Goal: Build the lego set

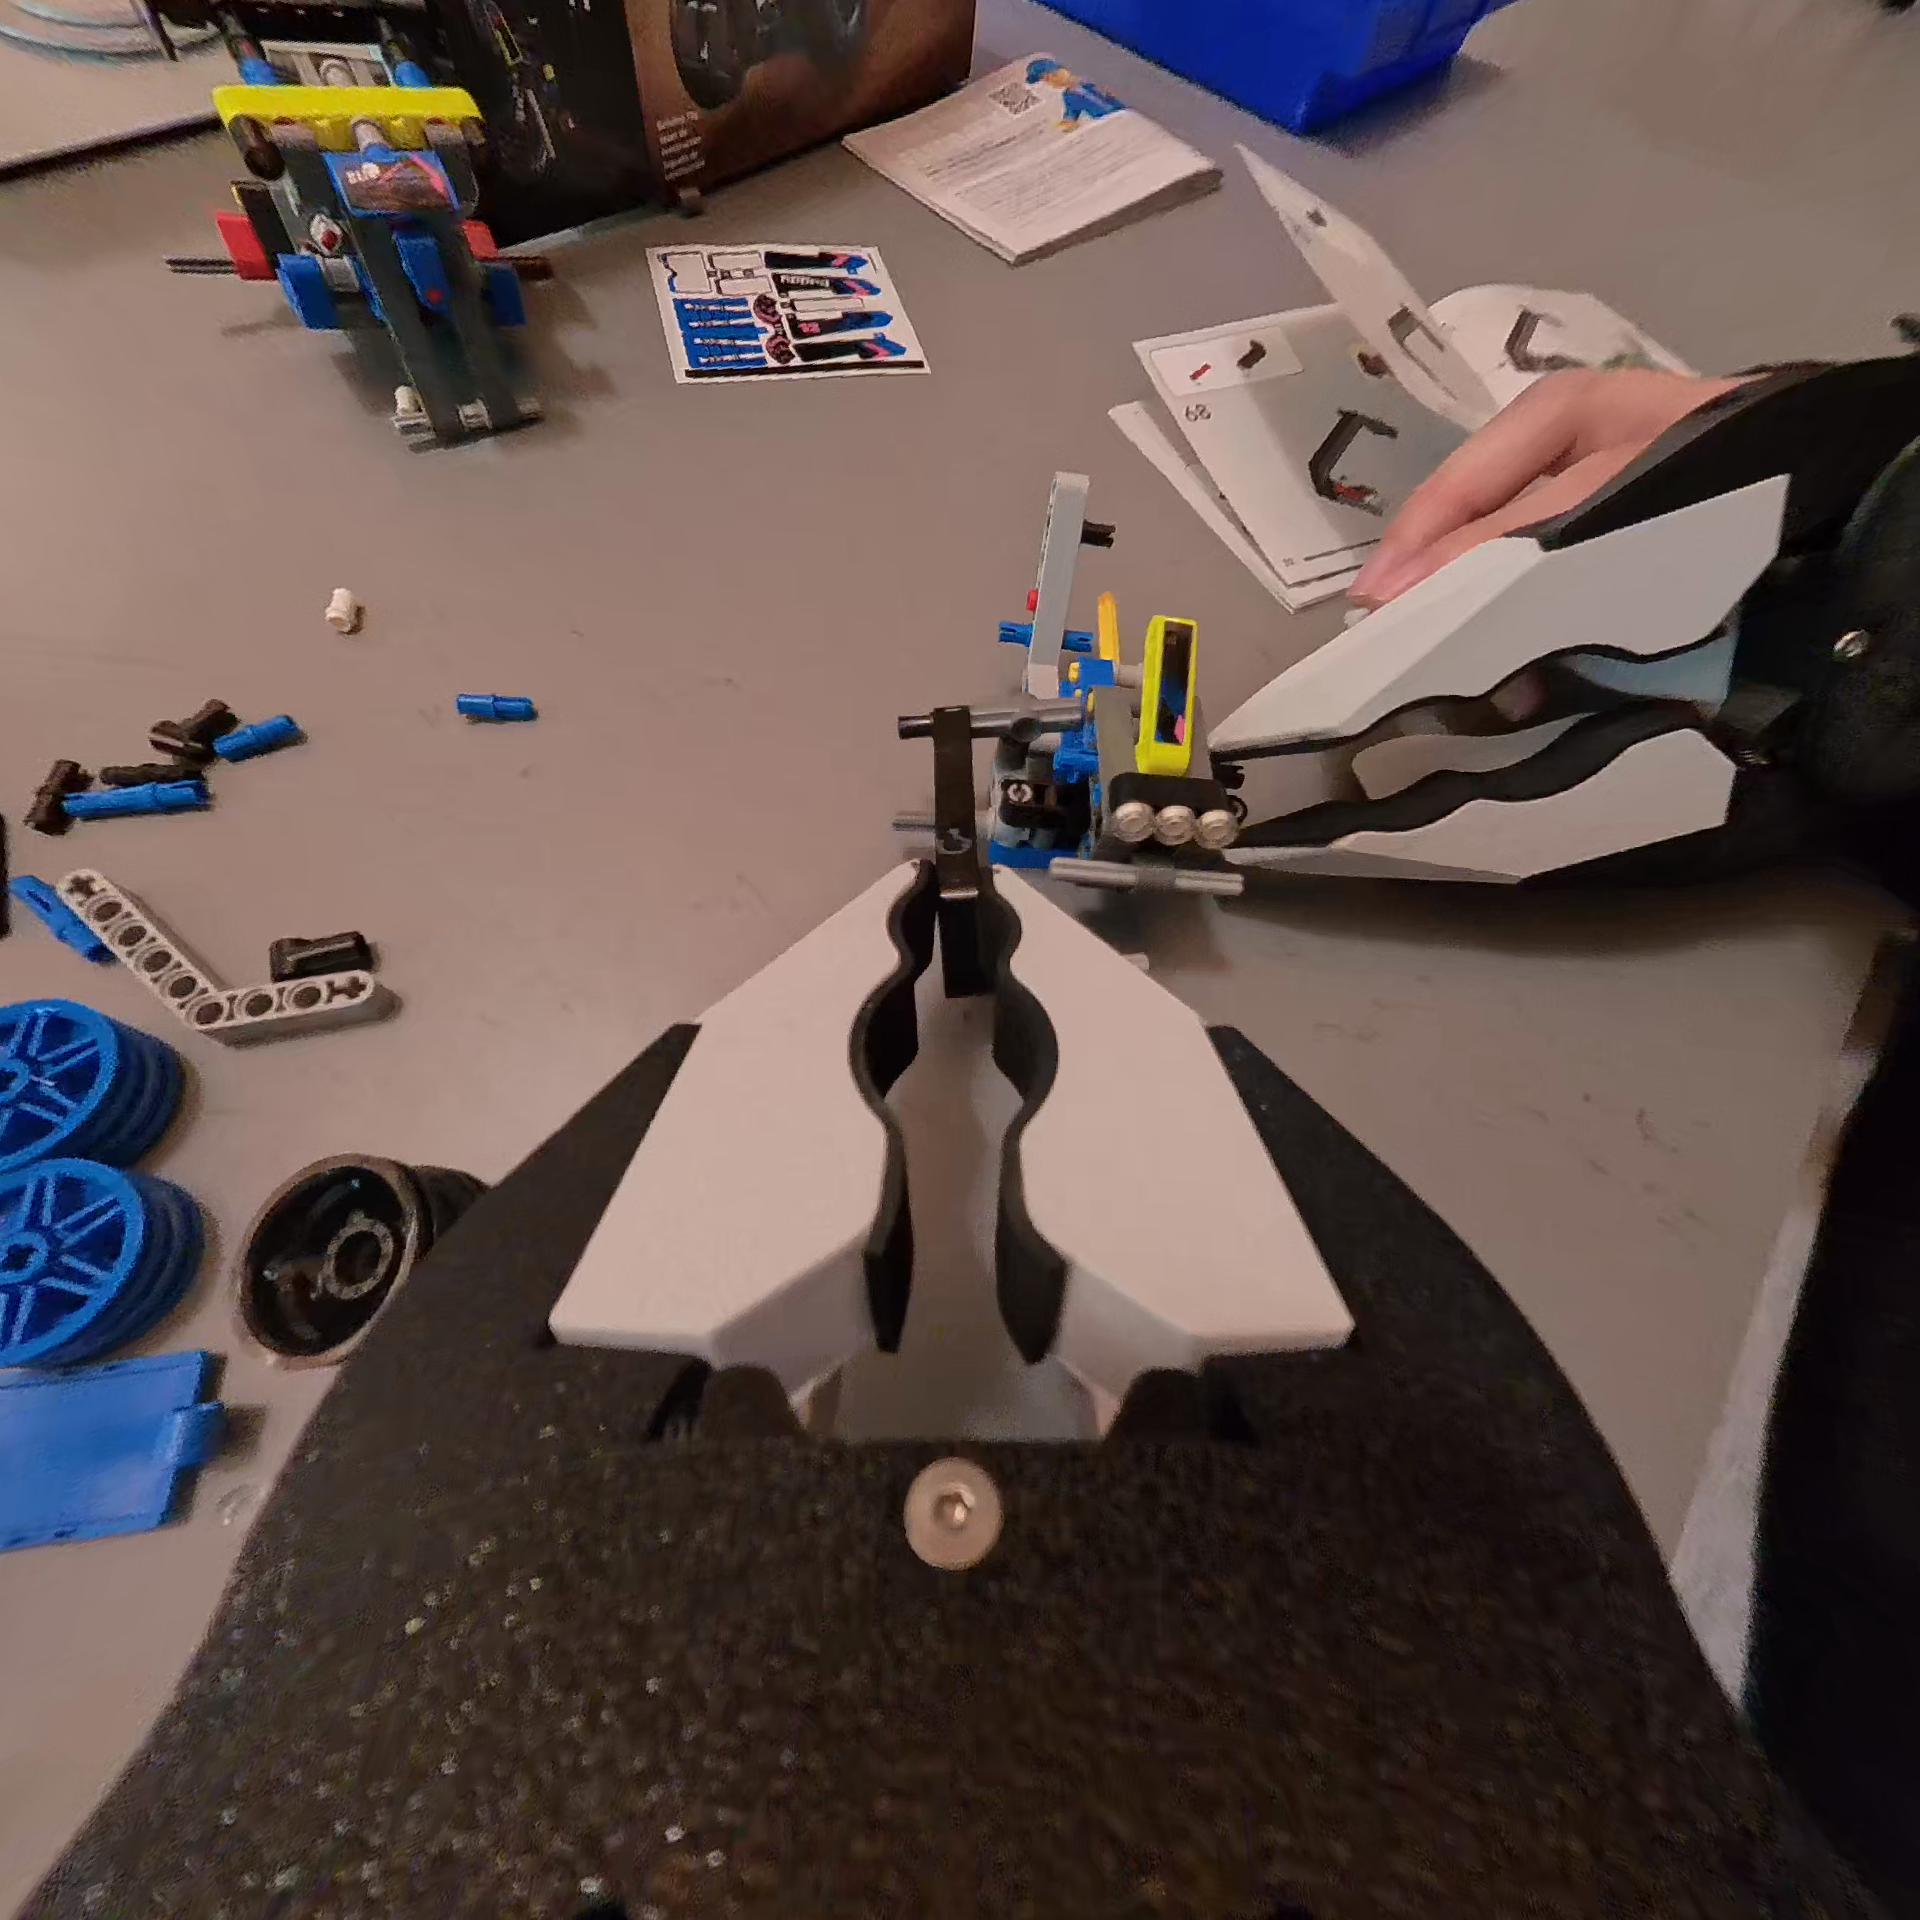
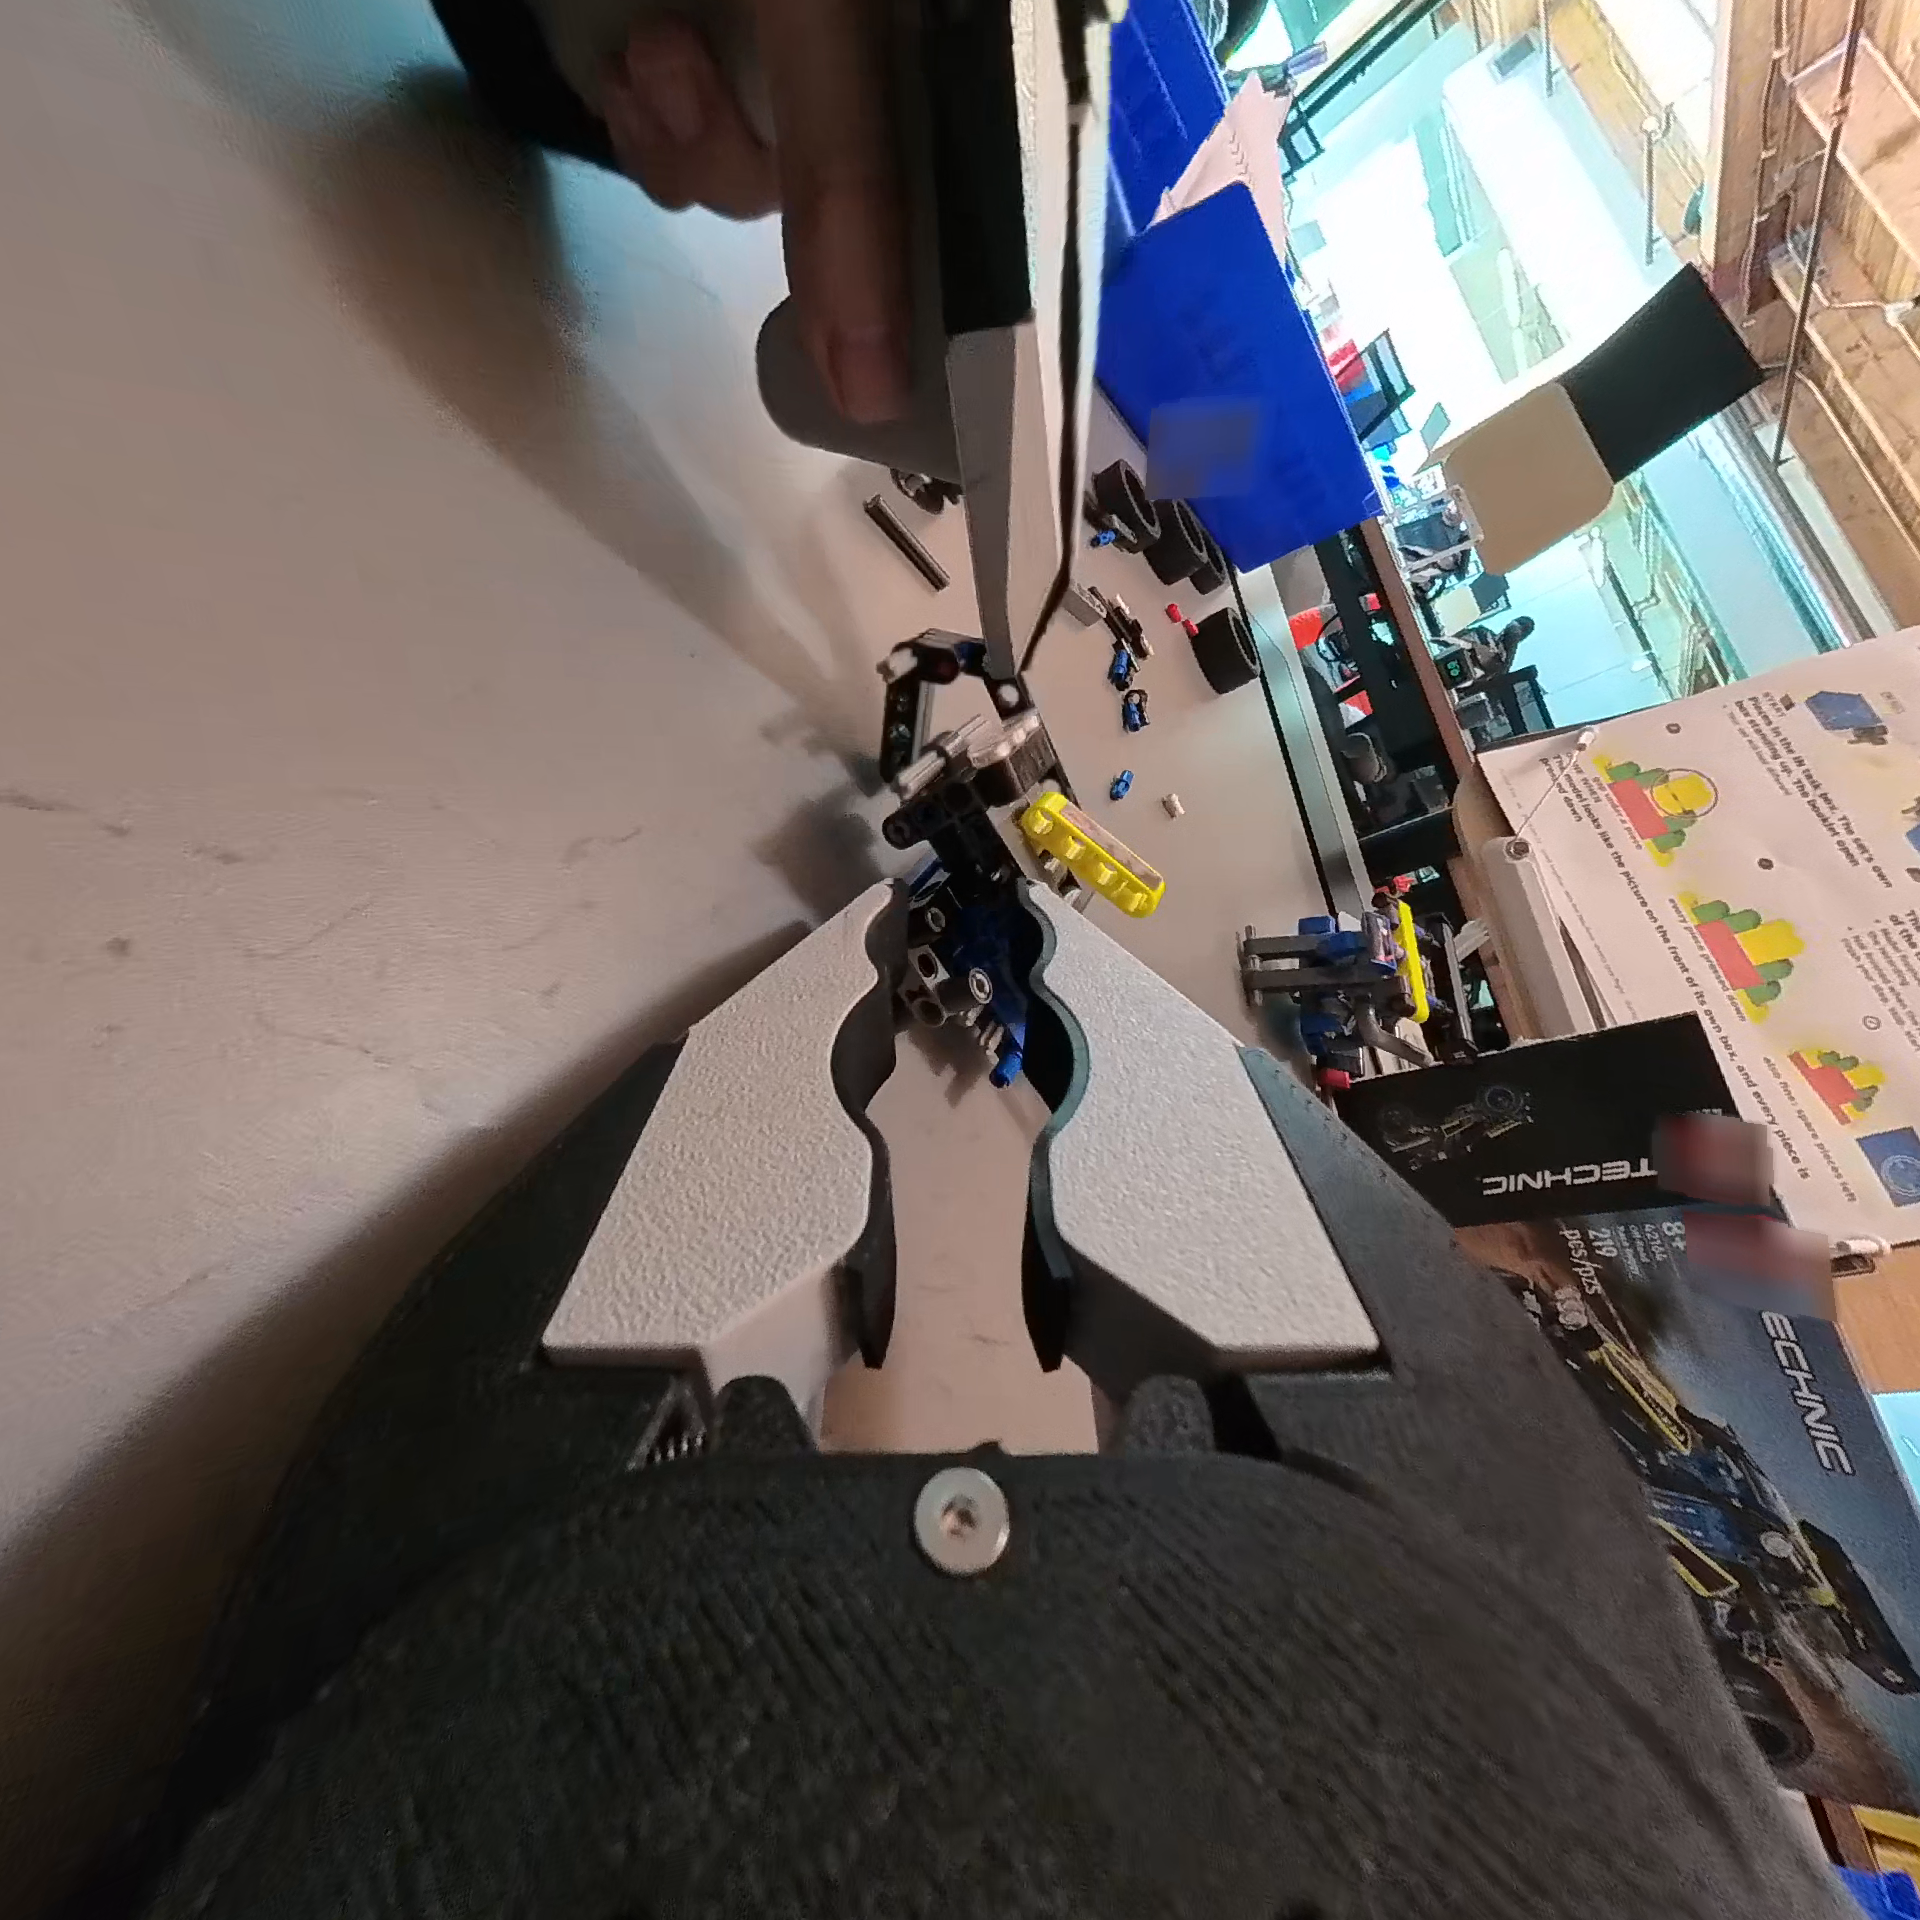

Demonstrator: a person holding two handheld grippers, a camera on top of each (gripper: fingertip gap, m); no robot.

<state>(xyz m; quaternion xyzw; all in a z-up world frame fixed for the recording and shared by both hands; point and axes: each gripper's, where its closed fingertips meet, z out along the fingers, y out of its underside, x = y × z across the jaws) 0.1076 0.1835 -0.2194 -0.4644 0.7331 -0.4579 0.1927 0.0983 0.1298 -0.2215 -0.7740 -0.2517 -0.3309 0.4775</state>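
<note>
My left gripper [image 1: 958,878] is shut on a thin black beam [image 1: 956,810] that stands up from its tips. The beam's far end sits on a dark axle [image 1: 987,722] that sticks out of a small black, blue and yellow brick assembly [image 1: 1122,769]. My right gripper [image 2: 961,899] is shut on that assembly [image 2: 956,977] and holds it low over the grey table [image 1: 675,582]. In the left wrist view the right gripper [image 1: 1226,790] comes in from the right. In the right wrist view the left gripper [image 2: 1006,665] comes down from above onto the assembly's far end.
A larger blue, yellow and black model [image 1: 374,239] stands at the back left, with a sticker sheet [image 1: 784,312], booklets [image 1: 1039,156], an open booklet [image 1: 1278,436] and a dark box [image 1: 727,83]. Loose pins [image 1: 497,709], a grey angled beam [image 1: 208,977], blue wheels [image 1: 62,1174] and a black wheel [image 1: 332,1257] lie at the left. Some 6 cm of space lies between my two pairs of fingers. From my left tips it is roughly 11 cm to the black wheel [image 1: 332,1257]; from my right, 20 cm.
</note>
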